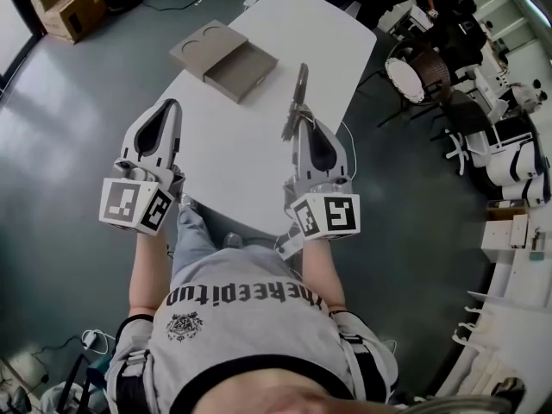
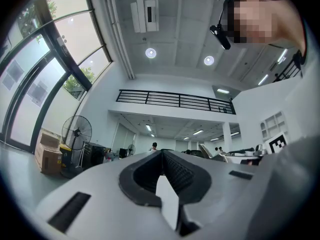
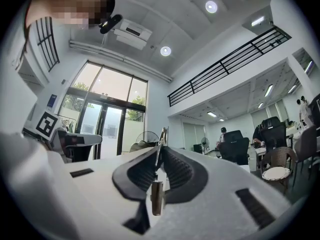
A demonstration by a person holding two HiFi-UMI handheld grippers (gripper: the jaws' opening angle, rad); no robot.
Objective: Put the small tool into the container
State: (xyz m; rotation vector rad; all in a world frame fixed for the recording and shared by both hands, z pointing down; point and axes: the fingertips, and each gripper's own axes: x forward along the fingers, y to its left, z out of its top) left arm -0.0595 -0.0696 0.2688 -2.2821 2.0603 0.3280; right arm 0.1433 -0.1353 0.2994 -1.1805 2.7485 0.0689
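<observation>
A slim metal tool [image 1: 298, 102] sticks out past the tips of my right gripper [image 1: 297, 126], which is shut on it above the right side of the white table [image 1: 319, 41]. In the right gripper view the tool [image 3: 159, 169] runs along the closed jaws of the gripper [image 3: 161, 146] and points up toward the ceiling. The container [image 1: 226, 59], a flat grey-brown box with its lid swung open, lies on the table's far left part, apart from both grippers. My left gripper [image 1: 172, 106] hangs over the table's left edge, shut and empty; its jaws meet at the tip in the left gripper view [image 2: 161, 152].
A cardboard box [image 1: 73, 7] stands on the floor at the far left. Chairs and desks [image 1: 431, 67] crowd the right side. A cable [image 1: 349, 145] hangs by the table's right edge. The person's legs are under the near table edge.
</observation>
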